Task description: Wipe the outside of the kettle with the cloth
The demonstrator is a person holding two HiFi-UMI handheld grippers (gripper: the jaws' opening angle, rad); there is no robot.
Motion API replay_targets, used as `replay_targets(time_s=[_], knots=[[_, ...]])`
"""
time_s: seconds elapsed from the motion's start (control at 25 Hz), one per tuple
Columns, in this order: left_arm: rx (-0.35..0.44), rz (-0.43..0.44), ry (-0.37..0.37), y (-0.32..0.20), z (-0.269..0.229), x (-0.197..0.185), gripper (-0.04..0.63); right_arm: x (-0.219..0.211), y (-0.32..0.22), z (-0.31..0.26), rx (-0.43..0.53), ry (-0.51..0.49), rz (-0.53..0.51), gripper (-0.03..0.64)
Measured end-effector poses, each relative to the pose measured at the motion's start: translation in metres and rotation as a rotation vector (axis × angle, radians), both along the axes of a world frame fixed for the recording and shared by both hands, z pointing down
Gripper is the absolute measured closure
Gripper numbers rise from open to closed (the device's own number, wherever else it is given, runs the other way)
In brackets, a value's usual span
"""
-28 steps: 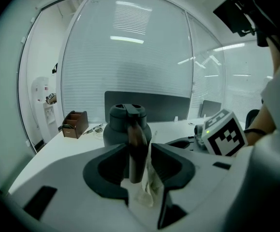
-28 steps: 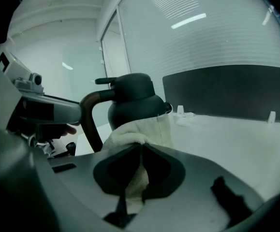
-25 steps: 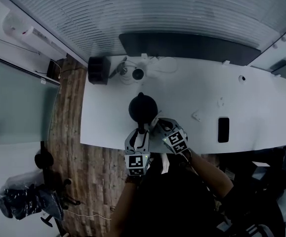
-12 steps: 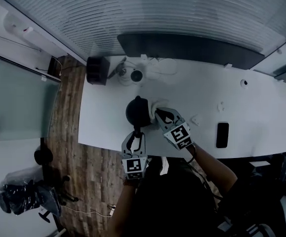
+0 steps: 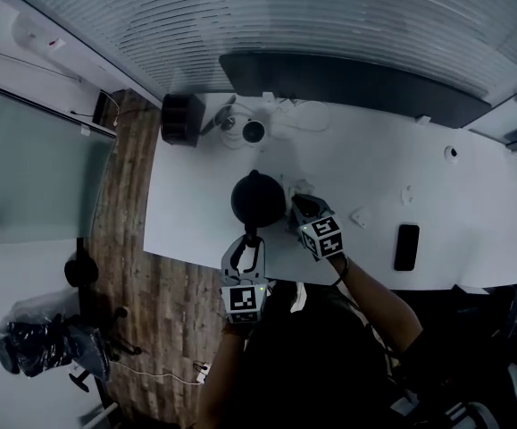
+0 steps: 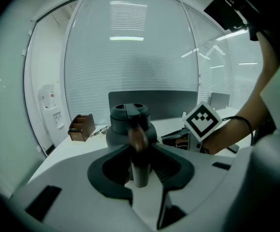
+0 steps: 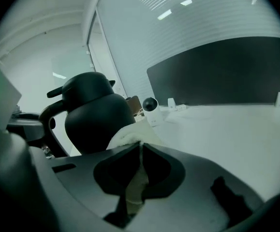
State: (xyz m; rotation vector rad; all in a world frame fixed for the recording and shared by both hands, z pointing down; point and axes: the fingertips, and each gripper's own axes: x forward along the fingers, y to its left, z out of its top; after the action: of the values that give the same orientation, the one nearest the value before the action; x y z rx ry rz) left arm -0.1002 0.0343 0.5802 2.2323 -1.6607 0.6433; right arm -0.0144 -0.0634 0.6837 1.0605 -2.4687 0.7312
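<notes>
Between the jaws of the left gripper (image 6: 140, 151) stands the upright handle (image 6: 140, 159) of the kettle (image 5: 258, 197). The jaws are set fairly wide and press on the handle from both sides, so this gripper has hold of the kettle. The dark, round body sits on the white table (image 5: 374, 172) just beyond the jaw tips, with its lid on top.

To the right of that gripper, close beside it, the right gripper (image 7: 140, 146) points at the kettle's side. Its jaws are pinched almost together on a pale cloth (image 7: 130, 135). A strip of cloth hangs down between the jaws, and the bunched part bulges out past the tips and lies against the lower side of the kettle, as far as the dim gripper view lets me judge.

Beyond the right gripper, farther along the table, stands a small white camera (image 7: 152, 111) with a round dark lens. Behind it a long dark panel (image 5: 356, 83) runs along the table's far edge. Well off to this gripper's right, a flat dark thing, probably a phone (image 5: 405, 247), lies near the table's front edge.
</notes>
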Motion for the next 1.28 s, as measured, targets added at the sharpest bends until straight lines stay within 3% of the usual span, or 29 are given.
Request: replay_targets(time_s=[0.12,0.32,0.44,0.68,0.88,1.08,1.16,1.28], knots=[[-0.008,0.017,-0.045,0.002,0.002,-0.005,0.463,0.000,-0.002,-0.023,0.032,-0.023,-0.012,0.592],[0.010,0.016,0.005,0.003,0.005,-0.002,0.463,-0.002,-0.006,-0.092,0.202,-0.026,-0.086,0.592],[-0.003,0.024,-0.018,0.003,0.002,-0.002,0.463,0.002,-0.017,-0.114,0.276,0.001,-0.128,0.592],[0.016,0.028,-0.027,0.000,0.002,-0.002,0.463,-0.015,-0.021,-0.093,0.234,0.033,-0.227,0.592],[0.022,0.027,-0.019,0.001,0.004,-0.002,0.462,-0.007,-0.024,-0.043,0.078,0.005,-0.143,0.592],[0.008,0.030,-0.034,0.003,0.003,-0.001,0.462,-0.003,-0.009,0.013,-0.038,0.043,-0.103,0.592],[-0.002,0.032,-0.045,0.003,0.004,-0.002,0.462,-0.001,-0.011,0.008,-0.018,0.043,-0.120,0.592],[0.001,0.057,-0.057,0.002,0.003,-0.002,0.462,0.010,-0.028,-0.042,0.096,0.006,-0.119,0.592]])
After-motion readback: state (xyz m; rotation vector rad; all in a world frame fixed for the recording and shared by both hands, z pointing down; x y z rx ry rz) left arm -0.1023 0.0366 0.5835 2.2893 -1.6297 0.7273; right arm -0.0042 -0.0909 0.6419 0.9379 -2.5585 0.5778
